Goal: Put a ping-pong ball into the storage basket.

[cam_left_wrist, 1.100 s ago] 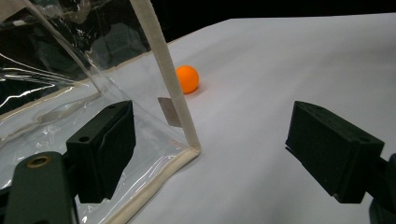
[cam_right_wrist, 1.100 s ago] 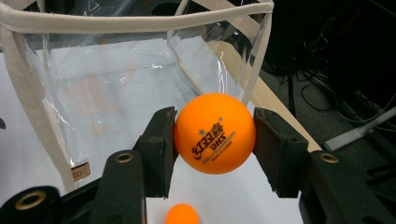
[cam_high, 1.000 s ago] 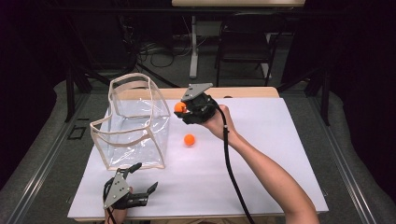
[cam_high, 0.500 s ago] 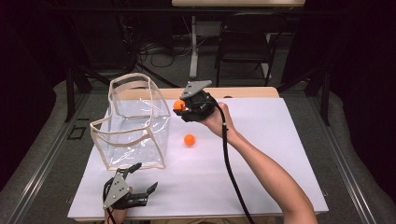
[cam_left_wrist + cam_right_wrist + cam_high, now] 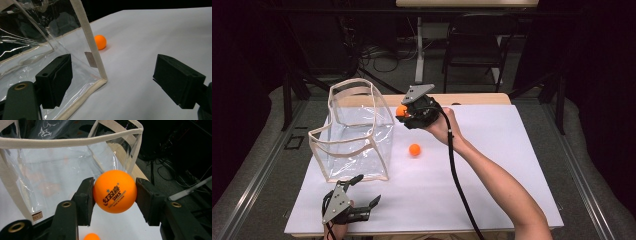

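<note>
An orange ball (image 5: 115, 191) is clamped between the jaws of the right gripper (image 5: 404, 111), held just short of the clear bag (image 5: 354, 132) rim ahead. A second ball (image 5: 414, 149) lies below on the table (image 5: 512, 165), not yet collected. The left gripper (image 5: 362, 192) is spread wide and empty at the bag's near corner. Nothing is seen inside the bag.

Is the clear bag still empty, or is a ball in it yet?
Empty: the clear bag holds nothing; one ball sits in the right gripper, another lies on the table.
</note>
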`<state>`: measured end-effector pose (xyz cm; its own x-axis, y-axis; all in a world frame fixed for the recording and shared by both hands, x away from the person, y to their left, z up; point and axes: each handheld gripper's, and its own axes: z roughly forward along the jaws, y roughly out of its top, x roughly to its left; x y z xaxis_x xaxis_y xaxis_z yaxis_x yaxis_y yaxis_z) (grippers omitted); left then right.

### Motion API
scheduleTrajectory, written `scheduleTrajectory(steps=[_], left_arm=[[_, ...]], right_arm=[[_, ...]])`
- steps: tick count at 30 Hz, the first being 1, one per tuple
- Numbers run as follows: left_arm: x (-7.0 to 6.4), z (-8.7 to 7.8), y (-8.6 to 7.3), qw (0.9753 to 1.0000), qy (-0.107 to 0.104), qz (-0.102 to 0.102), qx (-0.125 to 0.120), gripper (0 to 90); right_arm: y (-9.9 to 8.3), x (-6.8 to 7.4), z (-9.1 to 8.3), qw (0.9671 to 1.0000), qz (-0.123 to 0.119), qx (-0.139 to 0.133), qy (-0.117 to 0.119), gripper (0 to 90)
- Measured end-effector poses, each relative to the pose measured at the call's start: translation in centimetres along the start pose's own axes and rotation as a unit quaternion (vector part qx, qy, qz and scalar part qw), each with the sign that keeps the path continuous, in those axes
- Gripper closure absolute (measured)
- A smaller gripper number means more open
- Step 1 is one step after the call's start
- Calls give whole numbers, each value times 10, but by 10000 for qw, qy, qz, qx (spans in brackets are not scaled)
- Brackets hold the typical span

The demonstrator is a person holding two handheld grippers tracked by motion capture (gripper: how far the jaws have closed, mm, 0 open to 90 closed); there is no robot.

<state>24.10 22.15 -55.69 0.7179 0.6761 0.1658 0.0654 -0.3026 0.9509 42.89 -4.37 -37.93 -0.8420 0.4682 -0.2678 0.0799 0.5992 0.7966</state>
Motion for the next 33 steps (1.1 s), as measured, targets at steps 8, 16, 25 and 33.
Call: scheduleTrajectory(steps=[8, 16, 25, 33], left_arm=[[0, 0, 0, 10000, 0, -1, 1, 156], [0, 0, 0, 10000, 1, -5, -7, 156], [0, 0, 0, 10000, -2, -5, -6, 156], [0, 0, 0, 10000, -4, -1, -1, 156]], right_arm=[[5, -2, 0, 10000, -49, 9, -8, 507], [9, -3, 1, 10000, -61, 27, -15, 507], [13, -3, 2, 10000, -47, -5, -2, 507], [17, -3, 1, 10000, -77, -17, -18, 507]])
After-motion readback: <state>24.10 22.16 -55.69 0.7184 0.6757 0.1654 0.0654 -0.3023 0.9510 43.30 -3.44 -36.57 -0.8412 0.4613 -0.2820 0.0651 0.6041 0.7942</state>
